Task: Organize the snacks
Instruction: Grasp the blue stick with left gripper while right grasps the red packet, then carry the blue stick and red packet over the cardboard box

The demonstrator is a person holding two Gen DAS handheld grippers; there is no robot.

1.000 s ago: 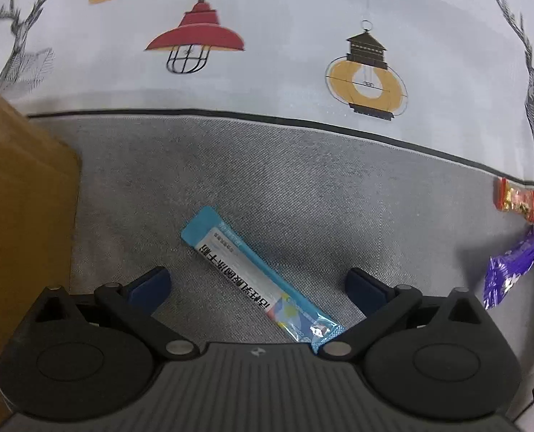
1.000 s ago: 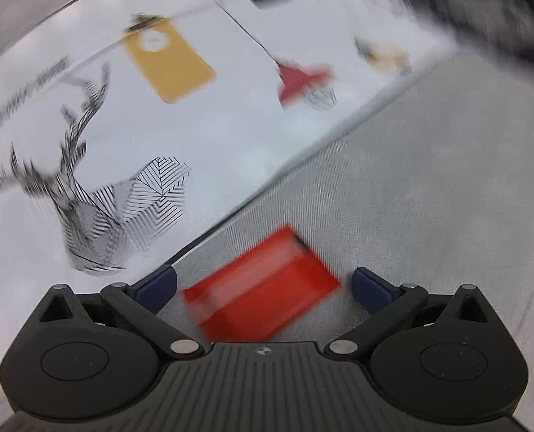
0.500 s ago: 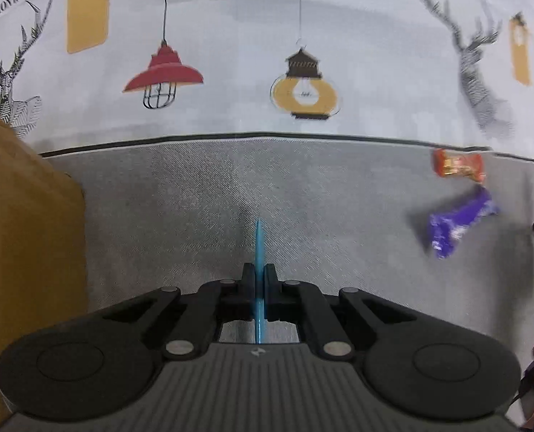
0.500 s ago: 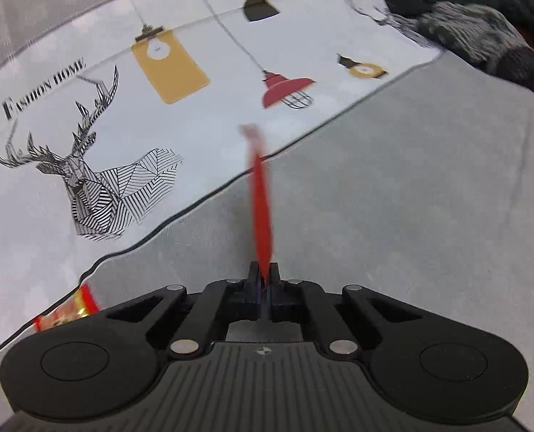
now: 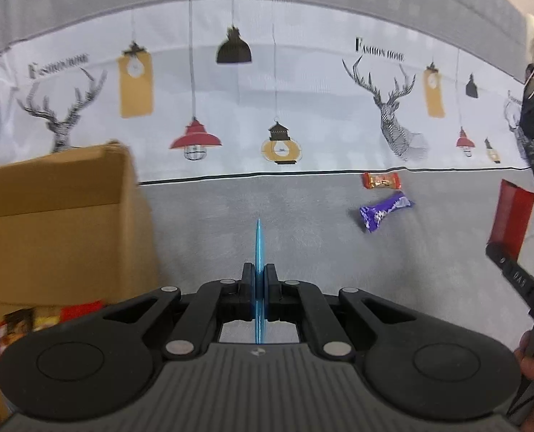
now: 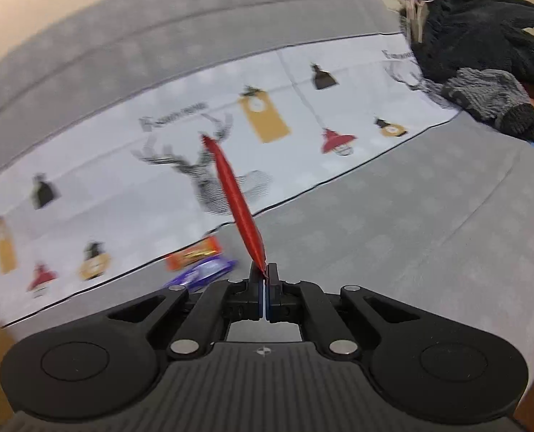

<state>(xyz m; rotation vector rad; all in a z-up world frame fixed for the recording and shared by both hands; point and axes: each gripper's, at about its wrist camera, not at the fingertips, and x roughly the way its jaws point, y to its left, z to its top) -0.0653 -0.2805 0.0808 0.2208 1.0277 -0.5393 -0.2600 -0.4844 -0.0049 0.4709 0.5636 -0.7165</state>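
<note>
1. Clamping edge-on between its closed jaws, the left gripper point(image 5: 259, 277) is holding a blue packet point(image 5: 258, 244) above the grey cloth point(image 5: 303, 237), clear of it.
2. The right gripper point(image 6: 263, 277) is pinching a red packet point(image 6: 236, 201) by one end, lifted off the surface.
3. A cardboard box point(image 5: 58, 223) is standing open just left, its rim near the left gripper.
4. An orange candy point(image 5: 380, 180) and a purple bar point(image 5: 384, 210) are lying by the cloth's black border line, with bare cloth between them and the blue packet.

My left tool point(image 5: 259, 280) pinches the blue packet point(image 5: 258, 248) edge-on, right of the cardboard box point(image 5: 61, 223); the purple bar point(image 5: 384, 210) lies farther right.
</note>
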